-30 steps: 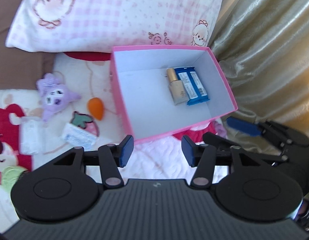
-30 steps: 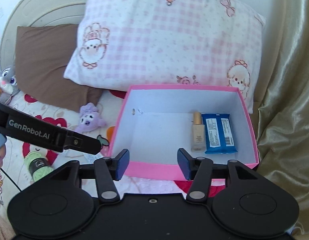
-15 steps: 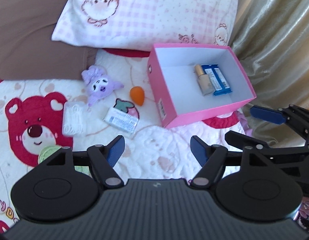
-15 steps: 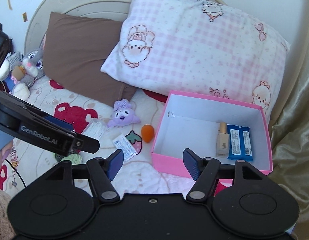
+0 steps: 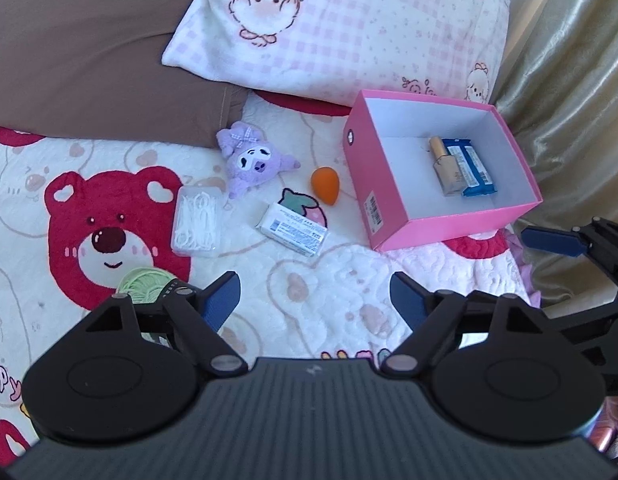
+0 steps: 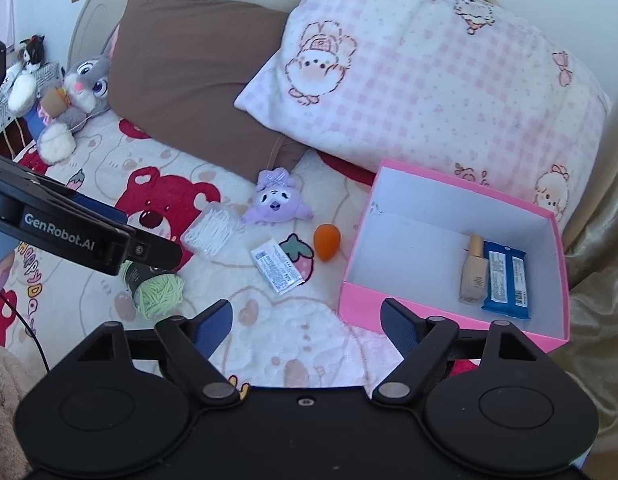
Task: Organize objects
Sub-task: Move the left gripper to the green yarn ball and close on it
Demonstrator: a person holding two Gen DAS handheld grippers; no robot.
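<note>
A pink box [image 5: 393, 216] [image 6: 453, 324] sits on the bed at the right, holding a beige bottle [image 5: 445, 166] [image 6: 473, 270] and a blue packet [image 5: 475, 168] [image 6: 505, 280]. Left of it lie an orange sponge [image 5: 325, 185] [image 6: 327, 241], a white packet [image 5: 294, 234] [image 6: 276, 266], a purple plush [image 5: 251, 160] [image 6: 275, 202], a clear floss box [image 5: 197, 220] [image 6: 211, 234] and green yarn [image 5: 143, 284] [image 6: 157, 290]. My left gripper [image 5: 315, 300] is open and empty above the blanket. My right gripper [image 6: 307, 322] is open and empty, near the box's front left corner.
A pink checked pillow [image 5: 349, 28] [image 6: 429, 64] and a brown pillow [image 5: 89, 48] [image 6: 197, 68] lie behind. A gold curtain [image 5: 581, 80] hangs at the right. A grey rabbit plush [image 6: 77, 92] sits far left. The blanket has a red bear print [image 5: 109, 232].
Both grippers have pulled back and up from the pink box, bringing the loose items at the left into view. Both jaws have opened wider.
</note>
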